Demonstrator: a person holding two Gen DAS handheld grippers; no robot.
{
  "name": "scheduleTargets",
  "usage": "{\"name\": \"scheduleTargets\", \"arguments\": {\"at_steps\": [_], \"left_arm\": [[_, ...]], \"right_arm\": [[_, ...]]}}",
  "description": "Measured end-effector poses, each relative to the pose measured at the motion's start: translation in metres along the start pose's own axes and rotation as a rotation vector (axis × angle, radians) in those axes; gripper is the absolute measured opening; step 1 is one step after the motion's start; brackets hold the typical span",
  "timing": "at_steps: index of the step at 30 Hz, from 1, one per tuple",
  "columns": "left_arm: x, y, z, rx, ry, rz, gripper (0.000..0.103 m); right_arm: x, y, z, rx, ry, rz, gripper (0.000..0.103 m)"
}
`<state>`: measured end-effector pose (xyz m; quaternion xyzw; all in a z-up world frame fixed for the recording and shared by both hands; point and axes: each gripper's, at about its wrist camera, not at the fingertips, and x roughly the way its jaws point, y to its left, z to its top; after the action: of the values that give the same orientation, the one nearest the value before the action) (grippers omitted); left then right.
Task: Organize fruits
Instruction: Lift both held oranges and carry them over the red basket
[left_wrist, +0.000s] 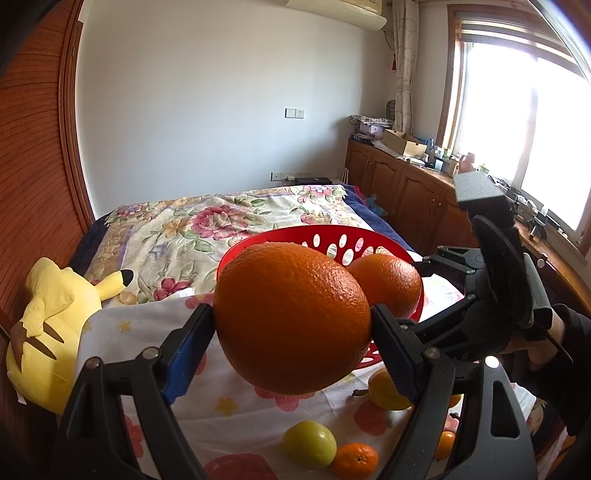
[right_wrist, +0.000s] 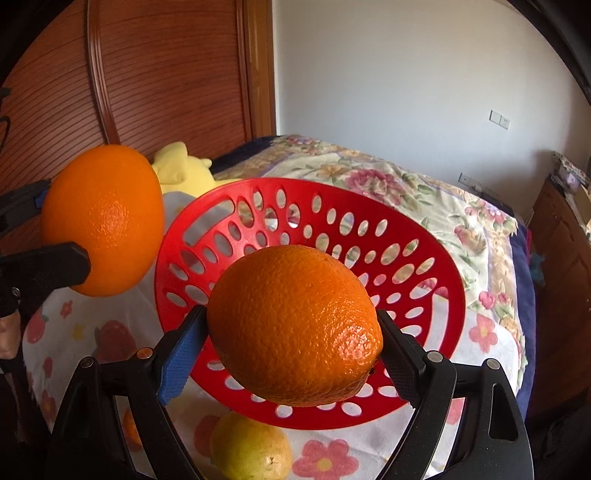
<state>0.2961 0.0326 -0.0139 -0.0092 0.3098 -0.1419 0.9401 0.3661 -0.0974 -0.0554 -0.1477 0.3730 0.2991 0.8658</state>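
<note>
My left gripper (left_wrist: 291, 325) is shut on a large orange (left_wrist: 291, 317) and holds it in the air just in front of the red perforated basket (left_wrist: 325, 236). My right gripper (right_wrist: 291, 332) is shut on a second large orange (right_wrist: 295, 325) and holds it over the near rim of the basket (right_wrist: 436, 266). The left gripper's orange also shows in the right wrist view (right_wrist: 103, 221), left of the basket. The right gripper's orange shows in the left wrist view (left_wrist: 388, 284), above the basket. The basket looks empty inside.
The basket stands on a flowered cloth (left_wrist: 229, 398) on a bed. Loose fruit lies near: a green apple (left_wrist: 309, 445), a small mandarin (left_wrist: 354, 459), a yellow fruit (right_wrist: 251, 448). A yellow plush toy (left_wrist: 48, 325) lies left. Wooden cabinets (left_wrist: 406, 192) run along the right.
</note>
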Motion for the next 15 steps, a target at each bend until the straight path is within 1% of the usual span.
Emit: {"name": "scheduleTargets", "arguments": {"at_steps": [6,8,15], "left_arm": [[0.005,0.006,0.001,-0.011,0.0,-0.003,0.084],[0.007,0.008,0.0,-0.015,0.002,-0.004,0.084],[0.008,0.009,-0.002,-0.024,0.007,-0.005,0.084]], "right_arm": [[0.016,0.004,0.001,-0.038,0.065,-0.035,0.09],[0.021,0.003,0.002,-0.038,0.081,-0.054,0.09],[0.036,-0.001,0.003,-0.022,0.135,-0.072,0.09]]}}
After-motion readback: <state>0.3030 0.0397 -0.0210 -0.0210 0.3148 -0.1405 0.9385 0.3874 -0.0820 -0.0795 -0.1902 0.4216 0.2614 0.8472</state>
